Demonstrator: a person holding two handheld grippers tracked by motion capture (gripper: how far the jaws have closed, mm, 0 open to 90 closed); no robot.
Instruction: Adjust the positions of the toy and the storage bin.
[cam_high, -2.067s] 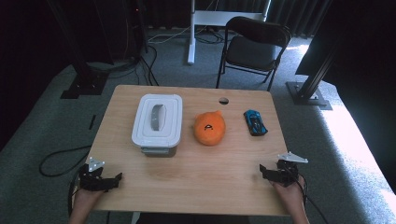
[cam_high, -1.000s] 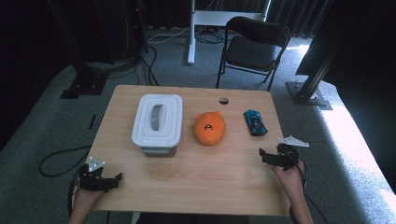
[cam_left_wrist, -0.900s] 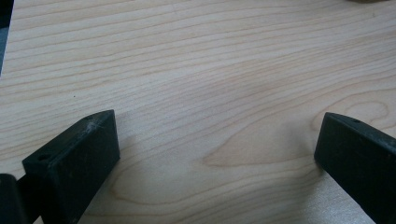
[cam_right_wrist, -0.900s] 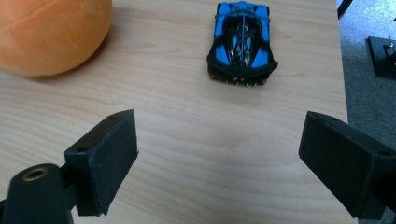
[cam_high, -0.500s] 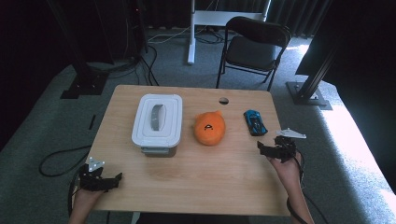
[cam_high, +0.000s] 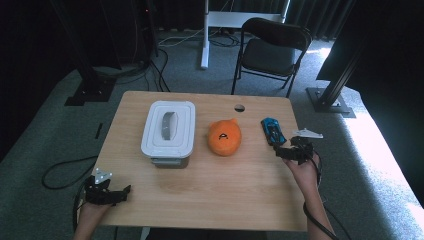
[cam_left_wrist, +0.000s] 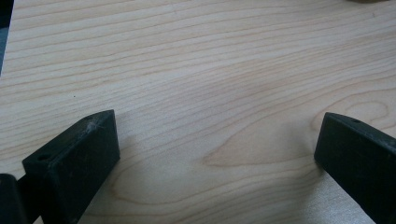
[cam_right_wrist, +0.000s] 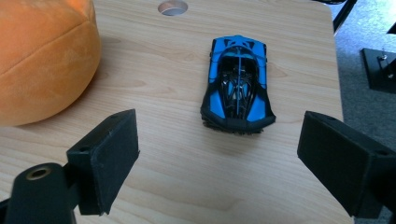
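A light wooden table (cam_high: 210, 195) with visible grain is standing on grey carpet in a dim room, with sunlight falling across the floor beyond its right side. A black folding chair (cam_high: 272, 50) is sitting behind the table, next to a white post (cam_high: 204, 35), and dark cables are trailing over the carpet. A round hole (cam_high: 239, 107) is cut near the table's far edge.

The toy car (cam_high: 272, 131) is serving as the landmark. It is blue with a black roof and black rear, lying flat on its wheels near the table's right edge, its nose pointing toward the far edge. No lettering is readable on it. Just to its left an orange plush toy (cam_high: 224, 137) is resting, carrying a small dark mark on its top that cannot be read as writing. Farther left of the car a white lidded box (cam_high: 168, 128) with a grey handle is standing.

The right gripper (cam_high: 286, 151) is hovering just on the near side of the car, not touching it; in the right gripper view its jaws are standing wide apart, released, with the car (cam_right_wrist: 238, 86) lying beyond and between them. The left gripper (cam_high: 121, 192) is resting well apart from the car, at the near left corner, its jaws also spread and grasping nothing, over bare wood.
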